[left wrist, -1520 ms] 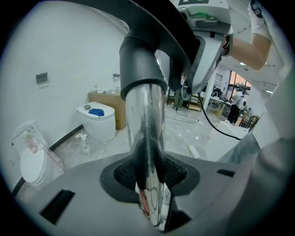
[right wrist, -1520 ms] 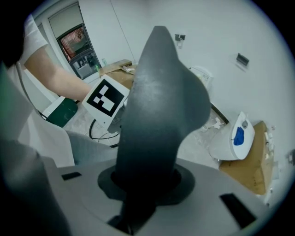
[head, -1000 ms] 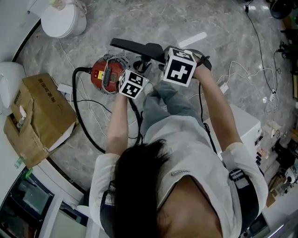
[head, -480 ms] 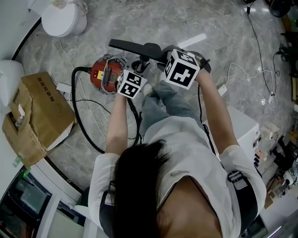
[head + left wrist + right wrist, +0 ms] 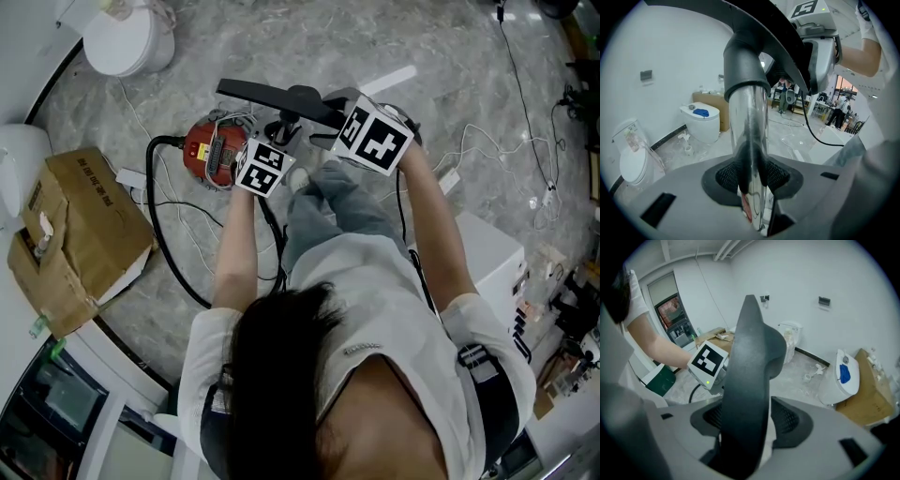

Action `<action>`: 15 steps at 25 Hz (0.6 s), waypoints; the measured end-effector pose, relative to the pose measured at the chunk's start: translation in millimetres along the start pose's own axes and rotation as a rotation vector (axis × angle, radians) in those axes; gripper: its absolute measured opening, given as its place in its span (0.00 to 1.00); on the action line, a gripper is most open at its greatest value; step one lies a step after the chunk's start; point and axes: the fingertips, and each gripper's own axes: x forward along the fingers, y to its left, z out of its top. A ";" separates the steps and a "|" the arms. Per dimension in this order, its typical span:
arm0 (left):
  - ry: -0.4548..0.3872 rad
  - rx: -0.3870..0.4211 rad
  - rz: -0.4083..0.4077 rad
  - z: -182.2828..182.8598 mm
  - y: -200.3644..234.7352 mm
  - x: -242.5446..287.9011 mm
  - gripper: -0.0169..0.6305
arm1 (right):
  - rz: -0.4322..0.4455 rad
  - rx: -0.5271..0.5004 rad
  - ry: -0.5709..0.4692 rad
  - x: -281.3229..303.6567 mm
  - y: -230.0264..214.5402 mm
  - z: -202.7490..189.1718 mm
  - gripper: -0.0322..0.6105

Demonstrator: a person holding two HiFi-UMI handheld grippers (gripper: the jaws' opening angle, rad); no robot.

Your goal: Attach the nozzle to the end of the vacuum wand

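Where the red vacuum body (image 5: 217, 150) lies on the grey floor, both grippers are up close, just to its right in the head view. The left gripper (image 5: 751, 177) is nearest the red vacuum body. Its jaws are squeezed tight on the shiny wand (image 5: 747, 122), with a black pad pressing on each side. The wand goes up from the jaws, and the dark neck of the nozzle (image 5: 757, 42) sits over its top end.

The right gripper (image 5: 749, 420) is a bit farther from the red vacuum body, on the far side of the left one. Its jaws are opening. The nozzle's wide dark head is between them, and there is a gap between it and one pad, so they are not squeezing it.

In the head view the nozzle makes a long dark bar just above the red vacuum body. A black hose (image 5: 164, 246) loops out from the red vacuum body, and a brown cardboard box (image 5: 80, 234) lies to its lower left.
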 end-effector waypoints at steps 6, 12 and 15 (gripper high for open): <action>0.009 -0.011 0.012 0.5 5.2 0.2 0.21 | 0.018 0.092 -0.179 -15.8 -5.9 7.0 0.52; 0.016 -0.019 0.021 -2.8 12.0 -2.0 0.21 | 0.012 0.258 -0.466 -51.3 -17.4 17.9 0.56; 0.022 -0.033 0.031 -6.4 17.7 -2.4 0.21 | -0.012 0.321 -0.583 -65.1 -22.7 19.3 0.56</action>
